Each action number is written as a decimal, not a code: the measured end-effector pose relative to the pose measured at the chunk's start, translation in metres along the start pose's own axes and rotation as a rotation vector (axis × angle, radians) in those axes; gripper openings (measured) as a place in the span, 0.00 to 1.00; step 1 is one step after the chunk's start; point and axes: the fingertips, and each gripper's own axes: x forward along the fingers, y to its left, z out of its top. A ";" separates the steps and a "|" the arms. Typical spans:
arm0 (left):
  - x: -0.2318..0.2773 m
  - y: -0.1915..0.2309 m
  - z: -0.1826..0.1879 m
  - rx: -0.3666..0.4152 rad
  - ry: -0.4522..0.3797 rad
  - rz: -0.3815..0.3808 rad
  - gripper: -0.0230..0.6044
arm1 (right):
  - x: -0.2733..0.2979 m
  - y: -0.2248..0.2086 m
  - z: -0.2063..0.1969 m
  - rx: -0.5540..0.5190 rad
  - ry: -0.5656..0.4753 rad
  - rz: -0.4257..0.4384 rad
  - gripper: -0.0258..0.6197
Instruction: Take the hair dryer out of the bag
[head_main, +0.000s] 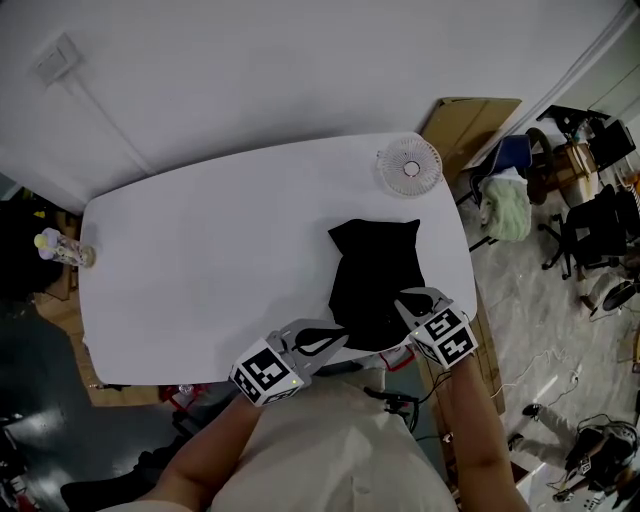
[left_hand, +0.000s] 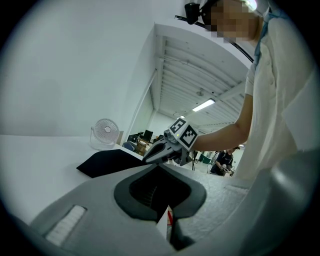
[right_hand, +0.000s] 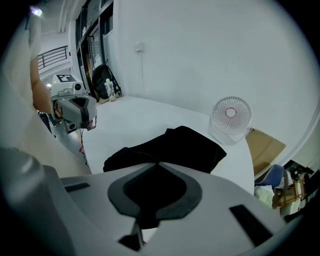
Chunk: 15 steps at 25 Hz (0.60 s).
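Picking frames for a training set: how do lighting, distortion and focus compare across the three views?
Head view: even light, sharp, the black bag a detailless dark patch on the white table. Left gripper view: fisheye bending, dark round border, bright ceiling lamp. Right gripper view: same fisheye border; the fan is crisp.

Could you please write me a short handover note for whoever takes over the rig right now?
Left gripper: fingers shut, empty, at the near edge of the table, just left of the bag.
Right gripper: fingers shut, nothing seen between them, at the bag's near right corner.
Things: the bag is black and lies on the table's right side, with a small white fan beyond it. The hair dryer is not visible, presumably inside the bag.
Done: nothing that shows.
Left: open the bag and take the hair dryer out.
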 end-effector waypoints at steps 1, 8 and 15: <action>0.002 -0.001 0.000 0.002 0.004 -0.005 0.05 | -0.001 -0.004 0.001 -0.001 -0.006 -0.006 0.08; 0.021 -0.010 -0.002 0.016 0.044 -0.034 0.05 | -0.002 -0.019 0.006 0.038 -0.054 -0.006 0.08; 0.048 -0.018 -0.024 -0.006 0.139 -0.007 0.05 | 0.003 -0.023 -0.003 0.053 -0.068 0.006 0.08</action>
